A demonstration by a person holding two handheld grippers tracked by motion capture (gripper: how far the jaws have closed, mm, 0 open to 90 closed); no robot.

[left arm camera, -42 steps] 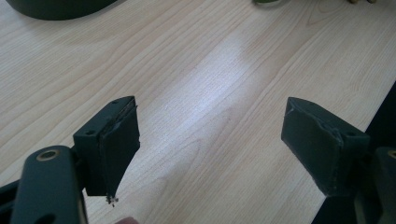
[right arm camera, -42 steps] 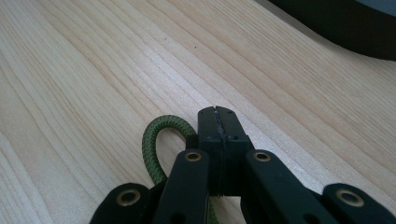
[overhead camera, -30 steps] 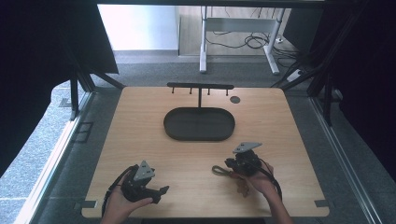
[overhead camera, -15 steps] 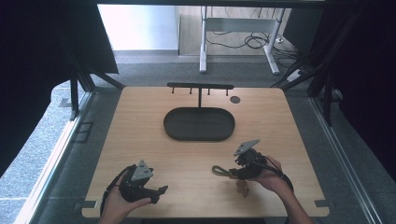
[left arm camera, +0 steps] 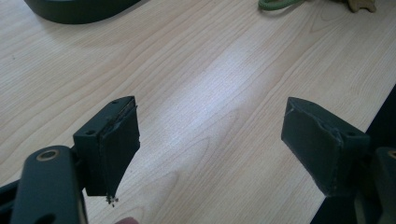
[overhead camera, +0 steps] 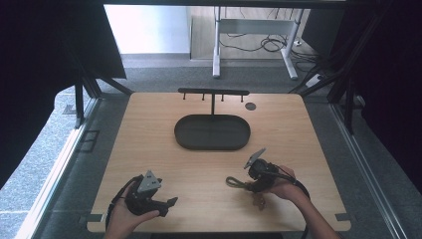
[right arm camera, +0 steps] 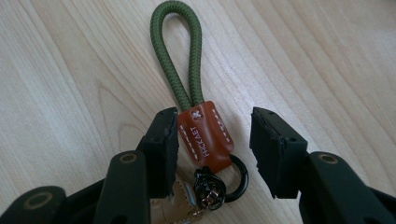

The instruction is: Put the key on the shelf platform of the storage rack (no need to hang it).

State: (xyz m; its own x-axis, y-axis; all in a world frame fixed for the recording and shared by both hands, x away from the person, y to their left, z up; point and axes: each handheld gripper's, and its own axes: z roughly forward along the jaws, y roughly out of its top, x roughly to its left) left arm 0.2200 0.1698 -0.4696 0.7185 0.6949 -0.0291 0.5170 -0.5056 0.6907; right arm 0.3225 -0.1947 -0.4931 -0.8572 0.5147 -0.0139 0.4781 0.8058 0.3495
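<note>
dark oval tray [overhead camera: 185, 141] mid-table, holding nothing visible; t-shaped rack [overhead camera: 213, 92] rising behind it. keychain [right arm camera: 198, 122] flat on wooden table [overhead camera: 149, 124] near front right, green cord loop pointing away, brown leather tab between right gripper [right arm camera: 212, 142] jaws. jaws just opened, left pad touching tab, right pad clear. black ring half hidden under tab; tan piece below cut off by jaw. left gripper [left arm camera: 210, 149] jaws wide apart over bare wood, front left.
</note>
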